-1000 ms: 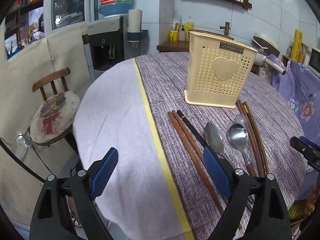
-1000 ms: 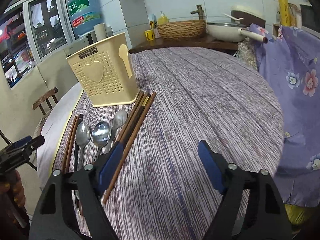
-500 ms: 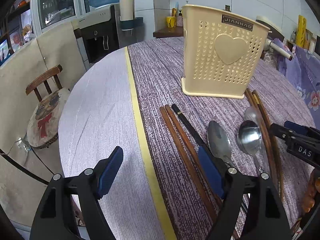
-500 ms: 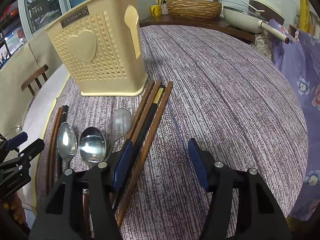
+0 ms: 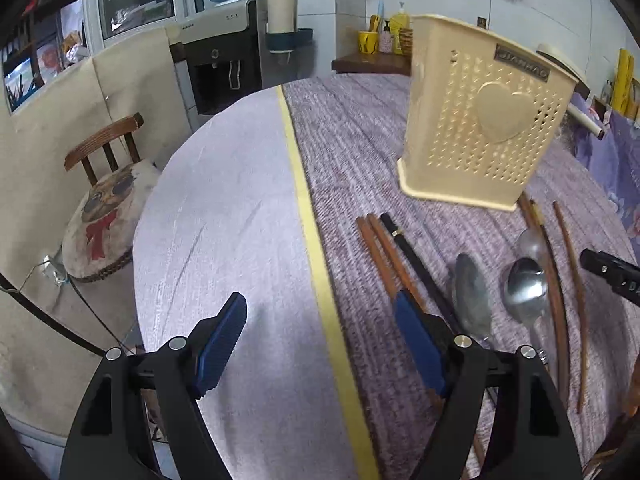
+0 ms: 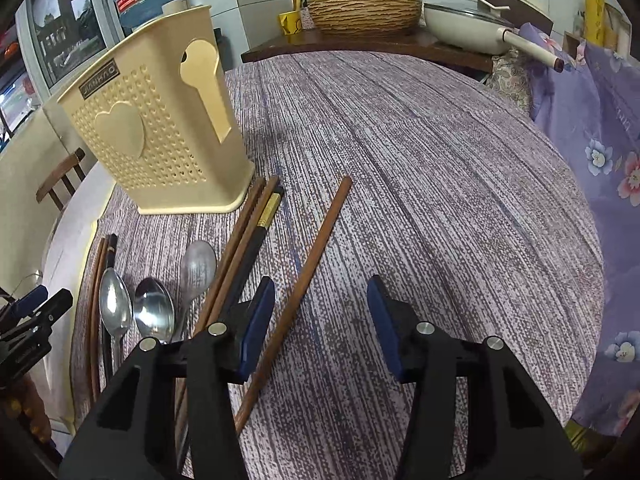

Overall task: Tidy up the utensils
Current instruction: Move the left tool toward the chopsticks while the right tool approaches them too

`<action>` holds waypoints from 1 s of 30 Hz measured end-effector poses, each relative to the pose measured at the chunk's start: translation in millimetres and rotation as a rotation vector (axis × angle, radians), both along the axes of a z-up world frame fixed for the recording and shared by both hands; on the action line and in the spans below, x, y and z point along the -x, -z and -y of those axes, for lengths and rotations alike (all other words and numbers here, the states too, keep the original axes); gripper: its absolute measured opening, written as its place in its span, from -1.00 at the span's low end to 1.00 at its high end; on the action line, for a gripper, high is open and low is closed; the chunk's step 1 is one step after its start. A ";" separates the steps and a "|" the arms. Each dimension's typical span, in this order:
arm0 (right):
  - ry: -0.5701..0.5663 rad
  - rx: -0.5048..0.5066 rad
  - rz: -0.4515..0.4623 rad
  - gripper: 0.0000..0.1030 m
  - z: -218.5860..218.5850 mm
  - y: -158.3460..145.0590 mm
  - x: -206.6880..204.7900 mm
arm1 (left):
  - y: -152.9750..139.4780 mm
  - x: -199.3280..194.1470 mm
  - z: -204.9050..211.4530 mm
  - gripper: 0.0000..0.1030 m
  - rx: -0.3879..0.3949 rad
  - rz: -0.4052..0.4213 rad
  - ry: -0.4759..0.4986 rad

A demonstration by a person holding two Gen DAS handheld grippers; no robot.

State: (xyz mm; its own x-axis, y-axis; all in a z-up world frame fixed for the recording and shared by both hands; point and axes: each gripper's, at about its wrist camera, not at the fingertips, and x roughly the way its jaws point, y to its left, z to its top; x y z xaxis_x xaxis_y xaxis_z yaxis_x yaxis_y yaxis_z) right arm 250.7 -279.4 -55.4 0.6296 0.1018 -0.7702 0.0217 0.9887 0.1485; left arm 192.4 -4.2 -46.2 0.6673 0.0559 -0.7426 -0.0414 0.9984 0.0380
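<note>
Brown wooden chopstick (image 6: 310, 280) lies apart from its group on the striped tablecloth (image 6: 440, 200), angled toward the cream utensil holder (image 6: 156, 140), and runs between the blue pads of the right gripper (image 6: 320, 320), nearer the left pad. Right jaws have just been closing around it; pads do not yet press on the wood, so nothing is gripped. Left gripper (image 5: 320, 336) hovers with jaws wide and has also narrowed a little; nothing sits between them, and its right finger overlaps the brown pair (image 5: 384, 252) and black chopstick (image 5: 416, 256) in view. Remaining items lie flat in front of the holder: three spoons (image 6: 154, 308) side by side, and more chopsticks (image 6: 244, 248) just beside the holder's base. Holder stands upright; its top opening is not visible from either wrist view. Judged step: right hand picks the single stick. To do it well: centre the stick between the pads before closing fully, lower the tips until they straddle it at the cloth, and grip somewhat toward the thick end so it does not pivot. Risk: a thin round stick may roll off the pads, or the left pad may nudge the neighbouring chopsticks. Keep the left gripper clear until the lift is clean.
</note>
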 end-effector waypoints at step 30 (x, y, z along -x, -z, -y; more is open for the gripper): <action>0.032 0.056 -0.013 -0.45 -20.8 10.2 -40.4 | 18.3 -26.9 19.7 -0.16 0.021 -0.086 -0.012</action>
State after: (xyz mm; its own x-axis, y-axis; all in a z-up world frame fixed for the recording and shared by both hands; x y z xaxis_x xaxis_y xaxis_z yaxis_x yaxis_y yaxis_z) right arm 291.0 -258.6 -65.6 0.6215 0.0380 -0.7825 0.0550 0.9942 0.0920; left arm 219.3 -24.0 -64.4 0.6001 0.0478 -0.7985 -0.0509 0.9985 0.0215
